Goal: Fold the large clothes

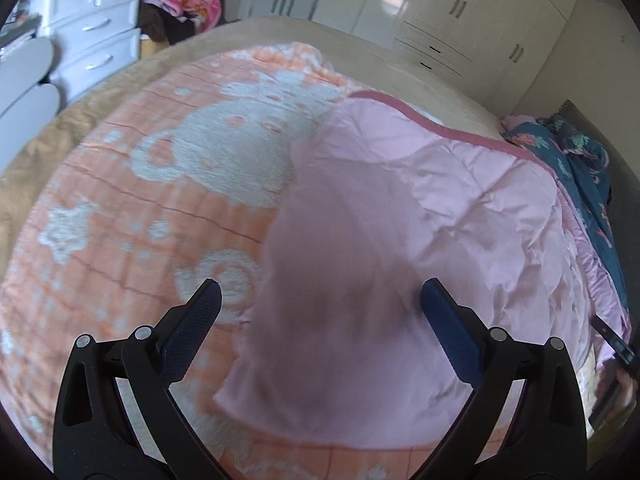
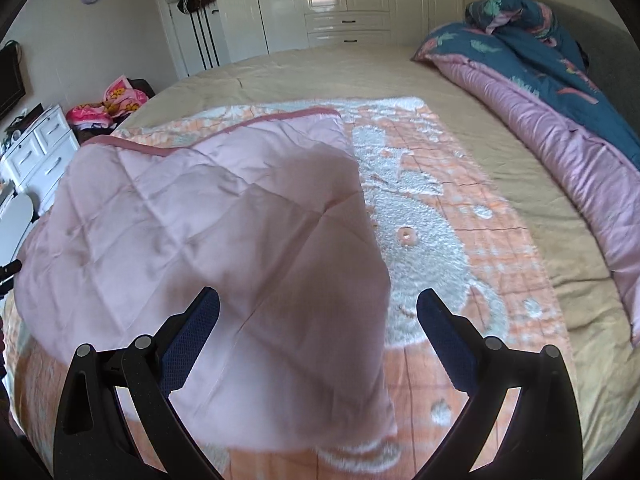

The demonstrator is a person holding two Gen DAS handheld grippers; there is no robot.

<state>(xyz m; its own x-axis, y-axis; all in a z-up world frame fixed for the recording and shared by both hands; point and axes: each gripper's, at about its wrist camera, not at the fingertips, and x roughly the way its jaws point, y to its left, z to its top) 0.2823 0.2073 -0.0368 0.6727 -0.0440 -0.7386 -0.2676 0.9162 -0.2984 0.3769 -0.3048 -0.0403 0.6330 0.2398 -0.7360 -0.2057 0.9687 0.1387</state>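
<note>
Lying between open left tool [image 1: 320, 300] fingers: pink quilt [image 1: 420, 220]

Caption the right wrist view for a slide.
Open right gripper above a folded pink quilt lying on an orange patterned blanket.

A pale pink quilted blanket [image 1: 420, 216] [image 2: 192, 216] with a darker pink bound edge lies folded over, creased, on an orange fleece blanket [image 1: 140, 208] [image 2: 448, 248] patterned with white animal shapes. The orange blanket lies spread flat, its far edge short of the bed's far edge.

Smooth quilted pink blanket [image 2: 192, 216] over fuzzy orange blanket [image 2: 448, 240].
</note>
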